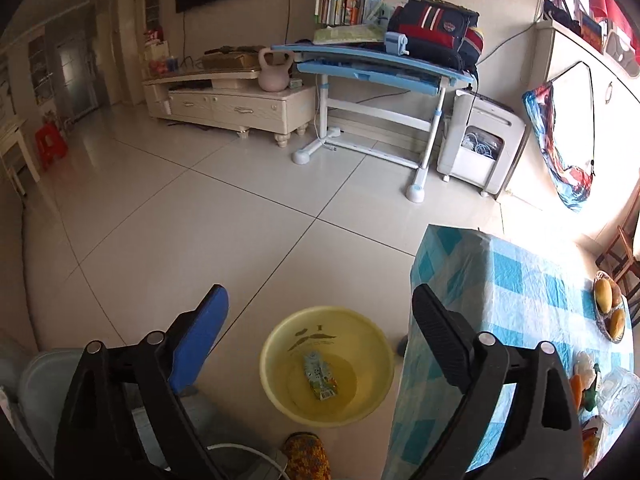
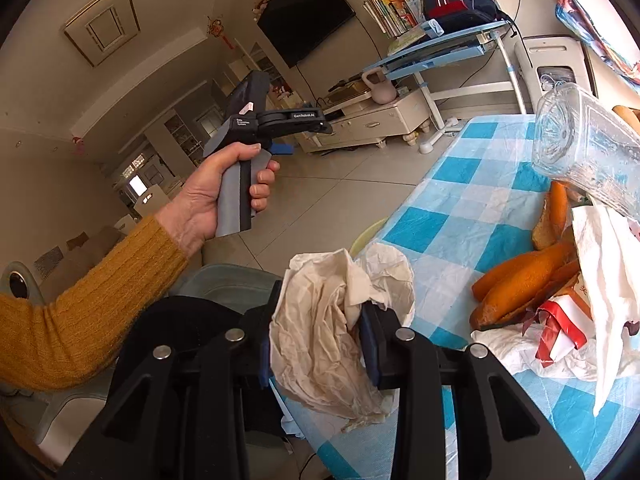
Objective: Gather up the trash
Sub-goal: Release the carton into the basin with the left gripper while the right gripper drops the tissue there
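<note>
Right tongs (image 2: 316, 344), bottom centre of the right wrist view: jaws closed onto a crumpled off-white paper tissue wad (image 2: 332, 320), which bulges above and below the pads. The wad sits at the near left edge of the worktop covered in a blue-and-white checked plastic cloth (image 2: 460, 208).

Lower right of the same view: orange fruit peels (image 2: 520, 276), a white plastic bag (image 2: 600, 280) and a red-and-white wrapper (image 2: 560, 328) lie heaped together on the cloth. A clear plastic bottle (image 2: 592, 148) lies tilted above the heap at the right edge of the frame.

Left tongs (image 1: 320, 340), lower half of the left wrist view: jaws wide apart, holding nothing. They hang above the floor, left of the worktop edge. In the right wrist view the left hand (image 2: 224, 196) grips the tool handle at centre left, well apart from the worktop.

Directly between the open jaws, on the floor, stands a round yellow plastic basin (image 1: 276, 360) just beside the worktop's hanging cloth edge. A small green-and-white printed carton (image 1: 320, 376) lies flat inside it.

Beyond the basin, the pale tiled floor (image 1: 200, 208) extends unobstructed toward the upper frame, as far as a blue-and-white study desk (image 1: 380, 68) and a cream TV cabinet (image 1: 232, 104).
</note>
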`<state>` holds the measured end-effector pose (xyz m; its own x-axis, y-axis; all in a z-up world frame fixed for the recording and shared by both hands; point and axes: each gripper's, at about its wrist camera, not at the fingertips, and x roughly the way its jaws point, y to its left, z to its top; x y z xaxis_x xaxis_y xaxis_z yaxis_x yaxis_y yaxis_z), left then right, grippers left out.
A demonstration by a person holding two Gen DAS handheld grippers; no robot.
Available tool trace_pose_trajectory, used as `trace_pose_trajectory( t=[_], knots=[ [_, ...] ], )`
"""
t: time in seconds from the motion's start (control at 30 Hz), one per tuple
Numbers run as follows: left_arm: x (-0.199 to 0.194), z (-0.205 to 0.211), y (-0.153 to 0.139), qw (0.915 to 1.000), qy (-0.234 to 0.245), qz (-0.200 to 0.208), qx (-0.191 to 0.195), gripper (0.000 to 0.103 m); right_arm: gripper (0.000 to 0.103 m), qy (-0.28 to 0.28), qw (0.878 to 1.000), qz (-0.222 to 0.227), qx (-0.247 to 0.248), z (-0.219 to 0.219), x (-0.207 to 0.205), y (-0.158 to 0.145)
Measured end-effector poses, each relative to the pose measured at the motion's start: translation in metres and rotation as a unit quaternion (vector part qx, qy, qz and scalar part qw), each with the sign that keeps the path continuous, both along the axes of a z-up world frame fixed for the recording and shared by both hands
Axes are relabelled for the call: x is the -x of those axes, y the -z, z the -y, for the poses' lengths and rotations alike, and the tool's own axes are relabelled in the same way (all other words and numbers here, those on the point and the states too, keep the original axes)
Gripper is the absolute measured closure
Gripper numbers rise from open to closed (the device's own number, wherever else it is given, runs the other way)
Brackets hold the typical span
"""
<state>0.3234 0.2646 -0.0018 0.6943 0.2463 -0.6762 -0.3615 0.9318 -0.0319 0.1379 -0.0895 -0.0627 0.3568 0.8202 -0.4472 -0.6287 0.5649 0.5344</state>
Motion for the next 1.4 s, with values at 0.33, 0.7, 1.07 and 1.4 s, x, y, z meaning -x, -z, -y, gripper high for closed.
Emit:
trace_pose_trajectory(
  t=[0.33,0.7,1.07,1.4],
  knots=[
    [0.104,-0.018,-0.025,0.9876,-0.107,0.102,0.054,0.007,0.068,-0.036,0.998,0.045,0.035,-0.072,-0.058,-0.014],
    [0.124,-0.042,-0.032,0.9750,-0.146,0.147,0.080,0.007,0.051,-0.047,0.994,0.051,0.088,-0.160,-0.126,0.000],
    [0.125,-0.042,-0.032,0.9729,-0.147,0.153,0.091,0.007,0.036,-0.041,0.993,0.034,0.106,-0.183,-0.147,0.005],
    [0.126,-0.044,-0.030,0.9720,-0.146,0.156,0.098,0.007,0.033,-0.058,0.991,0.031,0.115,-0.209,-0.161,-0.007]
  ],
)
